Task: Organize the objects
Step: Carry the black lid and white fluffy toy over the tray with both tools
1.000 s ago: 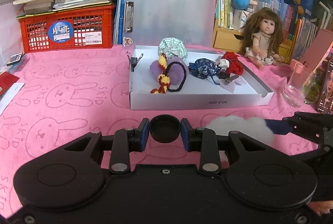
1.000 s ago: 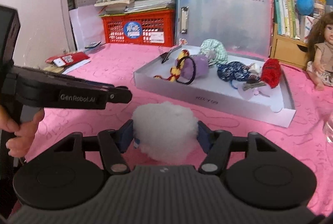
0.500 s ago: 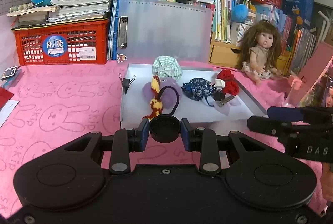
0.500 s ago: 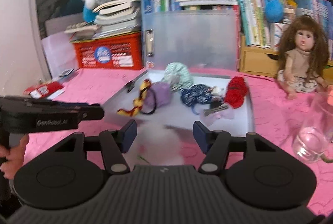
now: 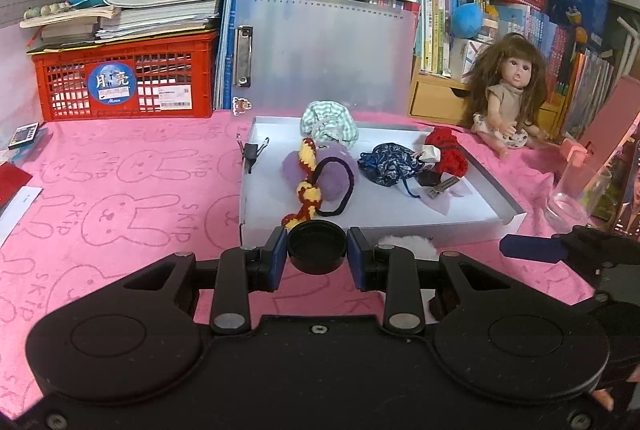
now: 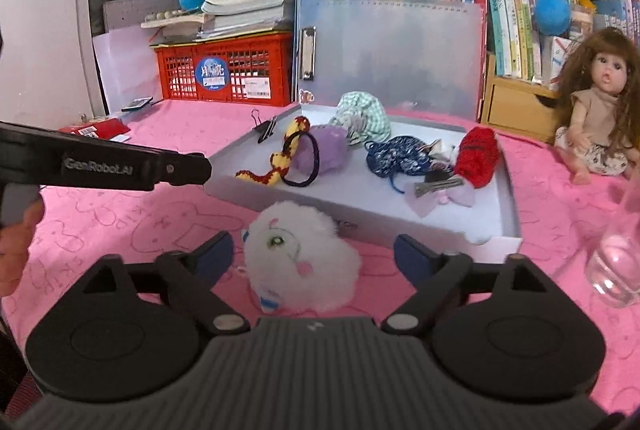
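Observation:
My left gripper (image 5: 317, 259) is shut on a round black cap (image 5: 317, 248), held just in front of the white tray (image 5: 460, 234). My right gripper (image 6: 312, 256) has its jaws opening wide; a fluffy white plush (image 6: 300, 262) lies on the pink cloth between them, and the pads do not touch it. The same plush (image 5: 406, 244) peeks out beside my left fingers. The tray (image 6: 400, 218) holds hair ties and scrunchies: a purple one (image 6: 326, 152), a green checked one (image 6: 362, 116), a blue one (image 6: 400, 158), a red one (image 6: 478, 156) and a hair clip (image 6: 438, 186).
A clear glass (image 6: 616, 270) stands at the right on the pink cloth. A doll (image 6: 600, 110) sits behind it. A red crate (image 5: 124, 78) with books stands at the back left, a translucent clipboard (image 5: 324, 50) behind the tray. A hand (image 6: 16, 254) holds the left gripper.
The right gripper's jaws have spread wide and let go of the white plush, which now lies on the cloth facing up. The left gripper still holds the black cap.

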Demonstrator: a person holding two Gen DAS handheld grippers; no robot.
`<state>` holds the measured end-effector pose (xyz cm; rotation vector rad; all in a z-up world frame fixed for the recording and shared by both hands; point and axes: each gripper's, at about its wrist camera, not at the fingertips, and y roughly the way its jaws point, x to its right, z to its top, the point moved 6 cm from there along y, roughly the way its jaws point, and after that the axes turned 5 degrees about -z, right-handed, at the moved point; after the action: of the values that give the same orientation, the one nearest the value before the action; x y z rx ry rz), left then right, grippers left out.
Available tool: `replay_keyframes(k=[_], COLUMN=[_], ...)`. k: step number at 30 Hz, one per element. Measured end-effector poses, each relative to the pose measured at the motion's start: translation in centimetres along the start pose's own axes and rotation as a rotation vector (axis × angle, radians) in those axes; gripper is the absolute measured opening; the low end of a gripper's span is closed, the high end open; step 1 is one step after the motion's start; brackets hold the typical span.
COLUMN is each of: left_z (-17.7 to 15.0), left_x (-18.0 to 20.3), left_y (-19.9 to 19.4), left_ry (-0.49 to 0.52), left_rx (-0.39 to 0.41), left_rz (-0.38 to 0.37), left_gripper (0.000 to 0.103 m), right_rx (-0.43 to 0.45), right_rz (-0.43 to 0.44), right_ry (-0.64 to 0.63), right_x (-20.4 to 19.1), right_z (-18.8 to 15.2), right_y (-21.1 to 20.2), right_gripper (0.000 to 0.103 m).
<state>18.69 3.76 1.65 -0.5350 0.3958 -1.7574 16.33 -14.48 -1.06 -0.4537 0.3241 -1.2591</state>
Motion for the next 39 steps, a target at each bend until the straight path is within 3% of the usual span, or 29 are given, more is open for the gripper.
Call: replay_keyframes(k=[5,16,18,22,27,39], left_z=[-0.3,-1.3,-1.5,-1.8,-1.8,-1.4], left_x=[-0.6,-1.3,-1.4,-1.6,-1.7,-1.0], left_y=[0.1,0.5,0.6,0.7,0.7,0.2], left_ry=[-0.009,-0.023,-0.026,-0.030,-0.033,-0.023], left_rx=[-0.007,-0.025,-0.028,-0.034,-0.034,-0.021], left_rz=[0.005,0.003,0.003,0.005,0.003,-0.008], left_gripper=[0.030,0.030,0.030,0.030,0.030,0.030], right_rx=[-0.017,-0.090,-0.122,-0.127,-0.127,-0.063], right_rz=[0.006,-0.004,0.007,-0.007,0.020,-0.015], right_ry=[-0.027,-0.025,-0.010,-0.002,0.021,0.062], right_x=[-0.9,-1.4,-1.4,-1.3,-1.2,0.2], right_z=[-0.4,-0.6,-0.9,-1.1,-0.9,1.1], right_y=[1.5,4.8,5.2,5.0,4.4,2.3], right_gripper=[0.103,0.103,0.100,0.073,0.072,0.072])
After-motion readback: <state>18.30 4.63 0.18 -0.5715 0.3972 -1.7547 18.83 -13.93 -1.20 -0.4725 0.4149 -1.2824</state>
